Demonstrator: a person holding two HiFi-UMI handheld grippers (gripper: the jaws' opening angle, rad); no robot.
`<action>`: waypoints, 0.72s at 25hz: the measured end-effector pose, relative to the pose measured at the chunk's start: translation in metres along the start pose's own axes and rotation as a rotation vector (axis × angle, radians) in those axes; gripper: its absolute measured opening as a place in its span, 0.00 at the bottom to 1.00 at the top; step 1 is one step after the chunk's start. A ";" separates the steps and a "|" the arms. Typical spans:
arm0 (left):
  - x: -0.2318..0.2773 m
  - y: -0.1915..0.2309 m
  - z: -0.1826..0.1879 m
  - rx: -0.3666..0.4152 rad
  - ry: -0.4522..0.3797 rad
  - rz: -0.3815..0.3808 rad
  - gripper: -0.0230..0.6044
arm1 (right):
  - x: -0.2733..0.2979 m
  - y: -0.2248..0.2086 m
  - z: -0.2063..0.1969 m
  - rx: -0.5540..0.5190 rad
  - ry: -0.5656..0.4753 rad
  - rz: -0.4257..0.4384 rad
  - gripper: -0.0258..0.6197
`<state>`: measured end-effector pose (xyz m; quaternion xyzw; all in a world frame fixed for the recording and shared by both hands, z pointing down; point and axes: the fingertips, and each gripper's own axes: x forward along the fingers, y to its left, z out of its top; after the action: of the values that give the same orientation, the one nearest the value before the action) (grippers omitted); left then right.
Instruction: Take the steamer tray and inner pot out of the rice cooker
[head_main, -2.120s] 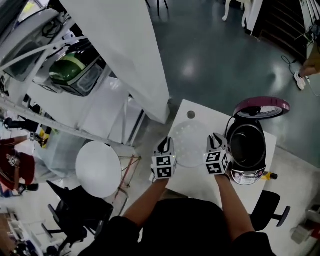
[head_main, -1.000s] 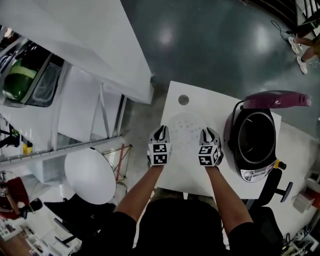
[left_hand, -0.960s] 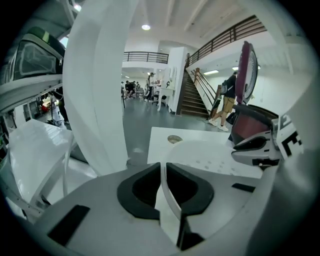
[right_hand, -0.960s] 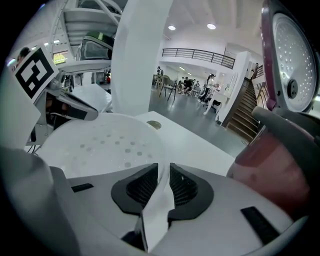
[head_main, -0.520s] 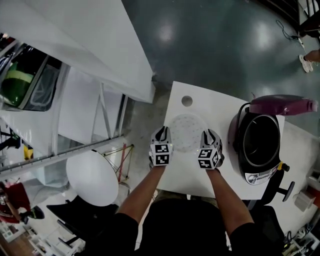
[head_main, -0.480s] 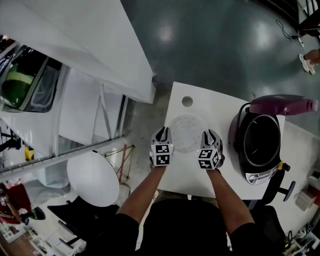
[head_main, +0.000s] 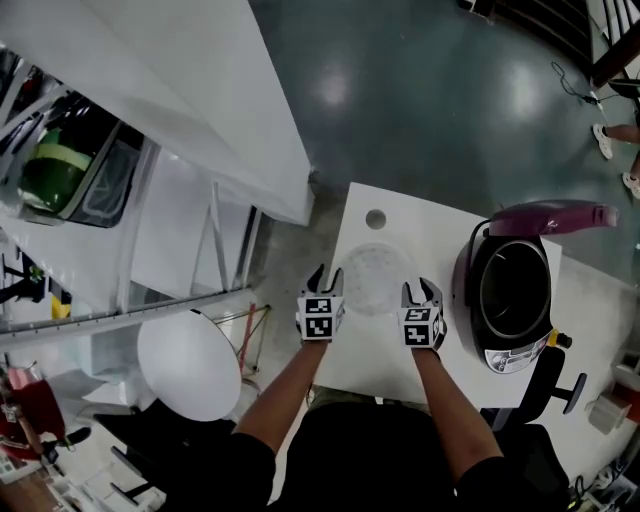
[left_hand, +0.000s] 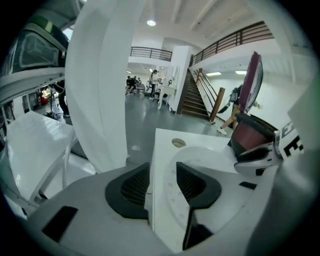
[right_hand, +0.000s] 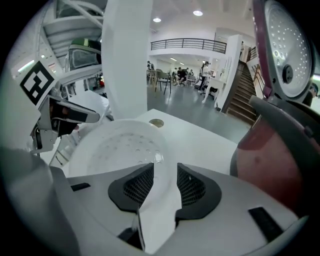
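Where the steamer tray sits: flat on the white bench, to the left of the rice cooker and apart from it.
Steamer tray contents: empty; white, shallow, with a perforated floor.
Rice cooker lid: raised, standing at the cooker's far side.
Rice cooker contents: the inner pot is seated inside, dark, and looks empty.
Left gripper: at the tray's side farther from the rice cooker. Its fingers are released and have just been opening. The tray's rim and the bench edge lie in the gap.
Right gripper: at the tray's side nearer the rice cooker. Its fingers are loosened and have just been opening. The tray's rim lies between them, unpressed.
Bench hole: round, left of the rice cooker, beyond the tray.
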<state>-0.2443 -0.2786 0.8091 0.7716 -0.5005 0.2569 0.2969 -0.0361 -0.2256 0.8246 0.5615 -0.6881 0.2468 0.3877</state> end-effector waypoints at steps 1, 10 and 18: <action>-0.008 0.001 0.004 -0.019 -0.020 0.001 0.29 | -0.007 0.003 0.002 0.022 -0.006 0.010 0.22; -0.084 -0.028 0.039 -0.019 -0.148 -0.064 0.07 | -0.092 0.017 0.054 0.147 -0.225 0.136 0.10; -0.132 -0.094 0.053 -0.021 -0.242 -0.119 0.04 | -0.194 0.000 0.060 0.220 -0.399 0.277 0.04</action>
<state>-0.2007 -0.2048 0.6618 0.8221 -0.4886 0.1384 0.2573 -0.0386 -0.1592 0.6325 0.5384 -0.7901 0.2552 0.1437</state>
